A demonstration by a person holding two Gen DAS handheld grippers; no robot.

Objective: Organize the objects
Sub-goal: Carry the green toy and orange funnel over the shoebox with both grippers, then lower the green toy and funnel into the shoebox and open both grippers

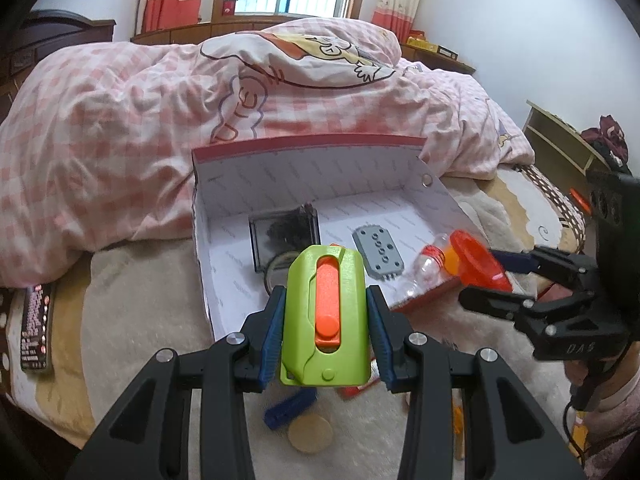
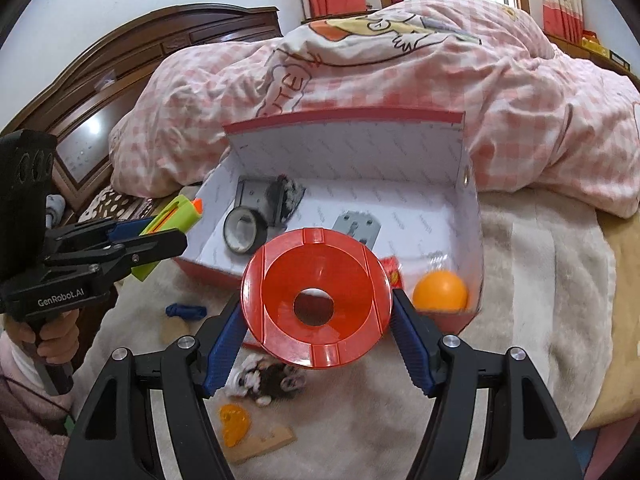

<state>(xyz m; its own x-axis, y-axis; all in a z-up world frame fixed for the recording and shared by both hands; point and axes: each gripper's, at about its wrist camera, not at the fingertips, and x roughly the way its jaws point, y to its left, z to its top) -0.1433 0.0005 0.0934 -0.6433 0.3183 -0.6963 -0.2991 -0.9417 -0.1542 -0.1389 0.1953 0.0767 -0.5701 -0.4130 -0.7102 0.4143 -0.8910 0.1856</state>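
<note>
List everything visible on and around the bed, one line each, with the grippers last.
open cardboard box: one, white inside with red rim, on the bed against the quilt
roll of dark tape: one, black, inside the box, left part
grey perforated plate: one, grey, on the box floor, middle
orange ball: one, orange, box's right front corner
blue ridged plastic piece: one, blue, on the blanket before the box
pink checked quilt: one, pink and white, heaped behind the box
left gripper: shut on a green plastic toy with orange slider
right gripper: shut on a red plastic funnel
</note>
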